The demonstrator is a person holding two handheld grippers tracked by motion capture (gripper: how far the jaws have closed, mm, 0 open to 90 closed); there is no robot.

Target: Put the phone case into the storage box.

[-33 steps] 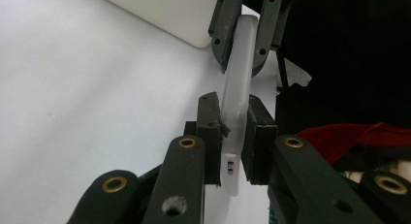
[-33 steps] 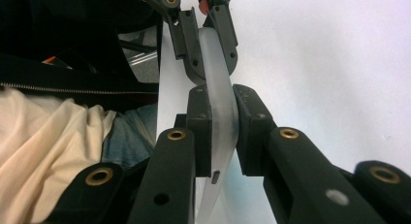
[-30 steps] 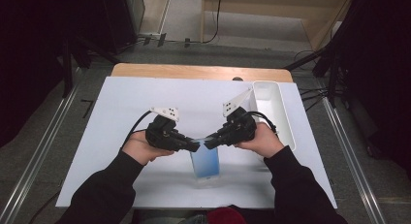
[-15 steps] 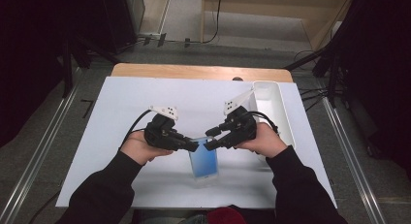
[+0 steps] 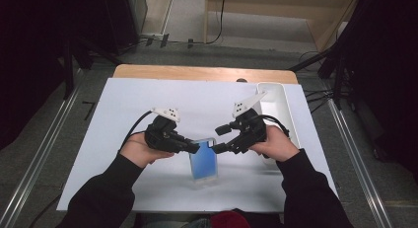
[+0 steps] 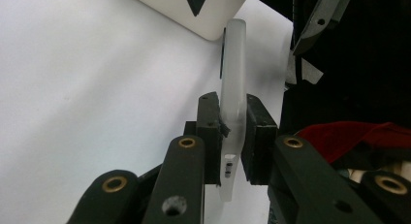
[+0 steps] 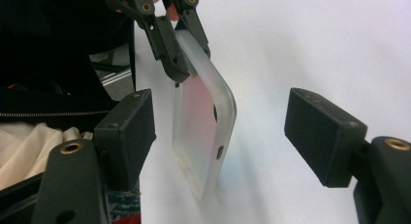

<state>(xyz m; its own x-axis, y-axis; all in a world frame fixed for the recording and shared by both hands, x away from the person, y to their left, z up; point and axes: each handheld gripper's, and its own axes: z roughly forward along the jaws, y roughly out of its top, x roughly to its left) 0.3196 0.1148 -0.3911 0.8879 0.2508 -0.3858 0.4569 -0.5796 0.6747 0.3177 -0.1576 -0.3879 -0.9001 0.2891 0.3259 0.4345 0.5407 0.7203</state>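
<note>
Up close, left gripper pinches the phone case — right gripper just spread, case untouched between.

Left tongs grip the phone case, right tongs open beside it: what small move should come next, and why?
Probably draw the right tongs back from the case. In the right gripper view their jaws have just been opening and stand wide, the case between them but untouched, while the left tongs stay clamped on its edge, holding it upright over the white mat. The release looks done, so backing off seems safest.
</note>
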